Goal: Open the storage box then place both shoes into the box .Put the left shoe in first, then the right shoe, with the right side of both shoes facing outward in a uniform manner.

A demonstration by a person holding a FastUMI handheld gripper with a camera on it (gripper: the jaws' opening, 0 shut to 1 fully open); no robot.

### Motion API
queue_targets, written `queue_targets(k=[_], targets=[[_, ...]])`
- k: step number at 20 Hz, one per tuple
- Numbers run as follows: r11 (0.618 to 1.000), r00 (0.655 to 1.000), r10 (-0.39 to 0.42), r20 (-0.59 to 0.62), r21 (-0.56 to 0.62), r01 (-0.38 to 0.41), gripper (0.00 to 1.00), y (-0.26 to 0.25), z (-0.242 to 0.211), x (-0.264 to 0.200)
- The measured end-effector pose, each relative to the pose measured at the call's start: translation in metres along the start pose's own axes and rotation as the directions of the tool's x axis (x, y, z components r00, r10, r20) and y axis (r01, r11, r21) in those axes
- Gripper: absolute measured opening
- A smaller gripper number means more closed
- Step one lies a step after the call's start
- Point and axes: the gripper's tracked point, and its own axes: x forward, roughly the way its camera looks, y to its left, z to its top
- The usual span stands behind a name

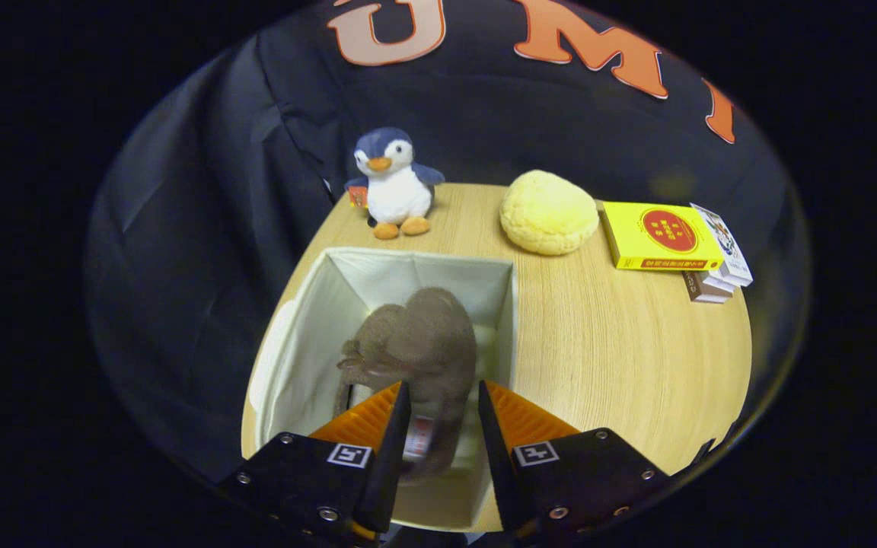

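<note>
Open storage box (pixel 309 327), white fabric, no lid on top, standing on the desk's left near part. Brown fuzzy shoe (pixel 419 342) inside the box, between the fingers of the gripper (pixel 441 396), which are parted around its near end

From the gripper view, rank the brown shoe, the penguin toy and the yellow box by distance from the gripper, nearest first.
1. Brown shoe: between the fingers of the gripper, inside the open storage box.
2 and 3. Penguin toy, beyond the storage box, and yellow box, far right: too close to call.
</note>
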Motion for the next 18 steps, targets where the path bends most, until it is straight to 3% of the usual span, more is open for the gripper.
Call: queue_targets(k=[4, 9, 14, 18], targets=[[0.992, 0.985, 0.13, 0.116, -0.016, -0.129, 0.65, -0.002, 0.034, -0.058], [0.982, 0.919, 0.187, 0.348, -0.085, -0.168, 0.78, -0.044, 0.079, -0.139], [0.983, 0.801, 0.183, 0.57, -0.132, -0.13, 0.89, -0.104, 0.109, -0.219], [0.992, 0.688, 0.128, 0.714, -0.107, -0.074, 0.92, -0.161, 0.127, -0.275]])
